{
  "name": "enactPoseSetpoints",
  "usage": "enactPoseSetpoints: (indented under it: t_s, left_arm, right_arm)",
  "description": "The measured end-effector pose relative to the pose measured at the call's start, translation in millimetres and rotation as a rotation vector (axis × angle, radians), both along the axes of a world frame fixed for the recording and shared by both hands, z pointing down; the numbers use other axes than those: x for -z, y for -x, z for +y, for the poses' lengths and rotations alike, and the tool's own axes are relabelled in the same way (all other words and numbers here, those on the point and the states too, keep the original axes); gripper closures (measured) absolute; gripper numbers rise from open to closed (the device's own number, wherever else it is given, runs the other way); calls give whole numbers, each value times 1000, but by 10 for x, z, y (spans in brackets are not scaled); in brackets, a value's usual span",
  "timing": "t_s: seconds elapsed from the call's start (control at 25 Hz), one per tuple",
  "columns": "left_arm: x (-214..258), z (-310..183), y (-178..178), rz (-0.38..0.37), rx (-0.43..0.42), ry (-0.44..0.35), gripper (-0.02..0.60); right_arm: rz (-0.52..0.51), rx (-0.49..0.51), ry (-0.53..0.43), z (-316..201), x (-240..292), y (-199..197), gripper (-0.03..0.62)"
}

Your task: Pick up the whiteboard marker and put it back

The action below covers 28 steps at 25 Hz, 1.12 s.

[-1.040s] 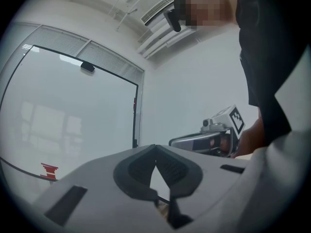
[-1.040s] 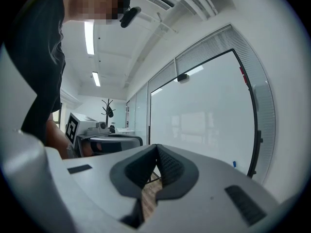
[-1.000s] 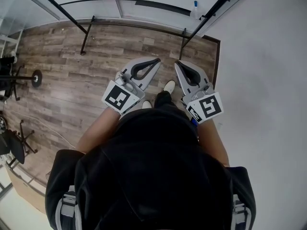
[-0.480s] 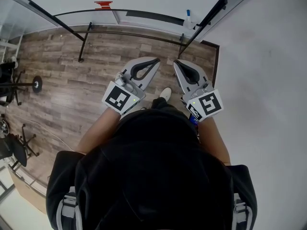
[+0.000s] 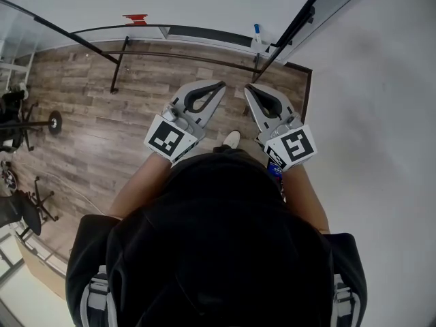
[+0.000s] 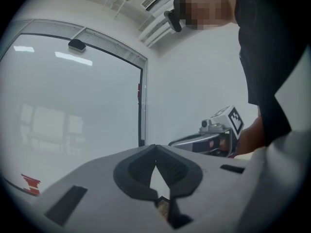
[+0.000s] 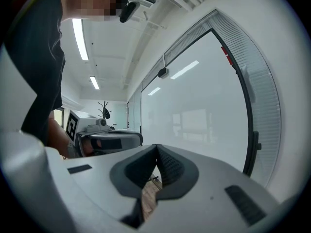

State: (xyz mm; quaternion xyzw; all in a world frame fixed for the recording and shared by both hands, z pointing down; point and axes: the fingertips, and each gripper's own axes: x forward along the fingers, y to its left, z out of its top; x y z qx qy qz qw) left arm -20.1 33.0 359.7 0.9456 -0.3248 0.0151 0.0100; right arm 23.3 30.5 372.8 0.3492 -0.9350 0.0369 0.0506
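A small white item with a blue top (image 5: 257, 35) stands at the foot of the whiteboard (image 5: 204, 2) ahead; it is too small to tell whether it is the marker. My left gripper (image 5: 221, 84) and right gripper (image 5: 247, 87) are held side by side at waist height over the wooden floor, both shut with nothing between the jaws. In the left gripper view the shut left gripper (image 6: 155, 148) points at the whiteboard (image 6: 73, 110), with the right gripper's marker cube (image 6: 228, 120) beside it. The right gripper (image 7: 156, 147) is likewise shut and empty.
The black frame legs (image 5: 117, 65) of the whiteboard stand rest on the wooden floor (image 5: 88, 114). A red mark (image 5: 134, 19) sits on the board at the left. Black stand bases (image 5: 51, 122) are at the far left. A white wall (image 5: 368, 114) runs along the right. My shoe (image 5: 231, 139) shows below.
The whiteboard's foot and the blue-topped item have shifted down and left in the head view as the person steps closer. Both grippers stay shut in the same pose.
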Motion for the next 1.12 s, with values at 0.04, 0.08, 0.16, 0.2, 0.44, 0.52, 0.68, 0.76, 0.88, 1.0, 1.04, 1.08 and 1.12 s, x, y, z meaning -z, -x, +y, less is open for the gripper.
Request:
enactPoseSetpoints:
  t_s: [0.04, 0.08, 0.16, 0.2, 0.44, 0.52, 0.68, 0.76, 0.88, 1.0, 1.04, 1.08, 1.12]
  left_arm:
    - [-21, -52, -52, -4, 2, 1, 578]
    - [-41, -100, -106, -8, 4, 2, 578]
    - [-58, -187, -206, -12, 7, 4, 578]
    - [-58, -229, -248, -13, 10, 5, 578]
    - [-78, -487, -377, -28, 37, 22, 578]
    - [-100, -565, -375, -21, 39, 21, 578]
    - [-172, -754, -361, -26, 30, 13, 578]
    - [-212, -886, -360, -30, 24, 10, 578]
    - [-272, -1092, -331, -29, 7, 11, 578]
    - [-311, -1338, -341, -14, -42, 5, 578]
    - [-311, -1427, -357, -11, -59, 2, 578]
    - [-322, -1513, -370, -7, -74, 3, 578]
    - [-345, -1595, -375, -3, -87, 11, 578]
  right_arm:
    - [-1, 3, 1, -50, -20, -53, 594]
    - [-3, 6, 3, -97, -38, -109, 594]
    - [-9, 13, 10, -188, -60, -210, 594]
    - [-9, 17, 13, -234, -68, -249, 594]
    - [-1, 22, 15, -515, -132, -389, 594]
    - [3, 16, 19, -595, -170, -402, 594]
    - [7, 0, 41, -780, -276, -416, 594]
    - [8, -8, 53, -895, -357, -411, 594]
    - [23, -33, 69, -1087, -471, -374, 594]
    - [31, -77, 99, -1386, -529, -387, 594]
    - [35, -93, 108, -1493, -552, -402, 594]
    - [39, -110, 117, -1595, -585, -414, 594]
    - [43, -128, 126, -1695, -626, -424, 594]
